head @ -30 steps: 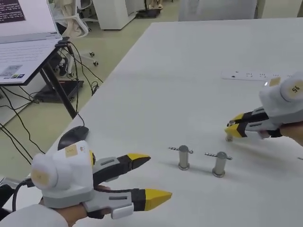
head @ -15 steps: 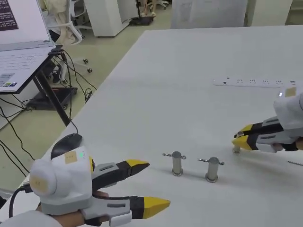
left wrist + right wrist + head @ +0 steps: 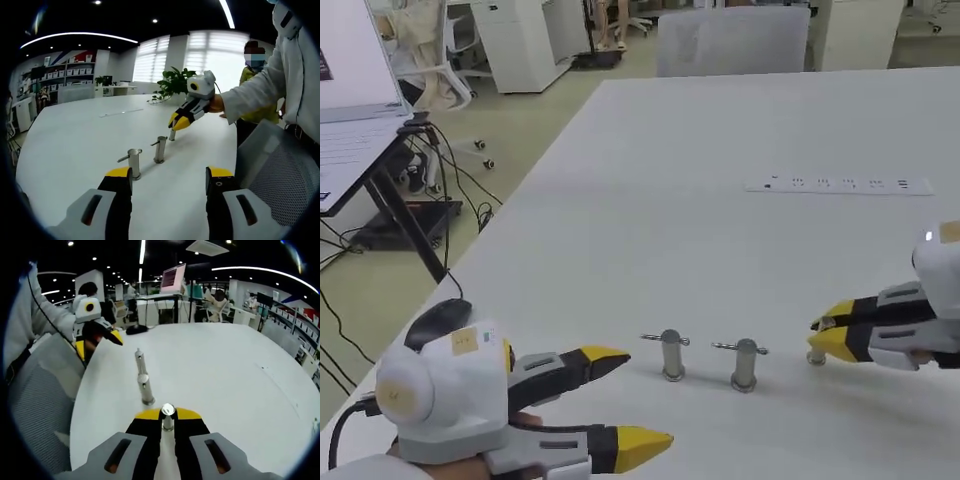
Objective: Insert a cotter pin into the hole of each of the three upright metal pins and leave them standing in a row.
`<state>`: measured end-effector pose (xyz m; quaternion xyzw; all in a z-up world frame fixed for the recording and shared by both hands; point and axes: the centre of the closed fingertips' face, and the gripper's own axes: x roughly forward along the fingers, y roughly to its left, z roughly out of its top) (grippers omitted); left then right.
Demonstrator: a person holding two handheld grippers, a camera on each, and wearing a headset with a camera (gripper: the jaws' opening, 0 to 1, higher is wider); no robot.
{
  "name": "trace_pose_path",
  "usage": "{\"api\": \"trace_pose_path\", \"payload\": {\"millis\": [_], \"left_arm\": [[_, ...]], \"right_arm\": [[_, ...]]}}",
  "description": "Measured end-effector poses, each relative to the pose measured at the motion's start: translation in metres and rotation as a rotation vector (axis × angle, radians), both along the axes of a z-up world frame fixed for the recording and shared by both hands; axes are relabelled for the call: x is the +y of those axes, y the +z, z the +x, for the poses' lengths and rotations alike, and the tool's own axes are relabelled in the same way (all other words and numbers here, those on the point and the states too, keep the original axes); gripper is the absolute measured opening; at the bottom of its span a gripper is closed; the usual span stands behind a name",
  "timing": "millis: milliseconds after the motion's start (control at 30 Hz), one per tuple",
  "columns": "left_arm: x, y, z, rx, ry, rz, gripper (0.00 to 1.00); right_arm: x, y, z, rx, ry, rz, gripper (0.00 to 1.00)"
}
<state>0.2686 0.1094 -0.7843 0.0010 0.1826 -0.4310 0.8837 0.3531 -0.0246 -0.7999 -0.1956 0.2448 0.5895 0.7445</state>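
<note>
Our right tool (image 3: 832,334) clamps a pin (image 3: 167,411) on the table (image 3: 720,230); two cottered pins (image 3: 672,356) stand just ahead of it. Our left tool (image 3: 630,397) is released, empty.

The white table (image 3: 650,200) carries 3 upright metal pins (image 3: 745,364), a power strip (image 3: 837,185) and a mouse (image 3: 438,320).

The left pin (image 3: 672,357), middle pin (image 3: 745,366) and end pin (image 3: 816,357) are bare grey metal, satin-dull; 2 carry thin wire cotter pins (image 3: 728,348). The counter (image 3: 720,230) is smooth matt white. Left gripper (image 3: 645,398) and right gripper (image 3: 815,337): glossy white plastic shells, matt black-and-yellow jaws. A chair back (image 3: 285,165) is grey mesh.
</note>
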Motion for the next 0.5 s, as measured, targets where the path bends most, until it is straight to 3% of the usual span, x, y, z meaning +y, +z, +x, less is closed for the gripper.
{"api": "trace_pose_path", "payload": {"millis": [500], "left_arm": [[-0.013, 0.000, -0.003, -0.003, -0.039, 0.008, 0.58]], "right_arm": [[0.001, -0.002, -0.044, 0.028, 0.015, 0.014, 0.09]]}}
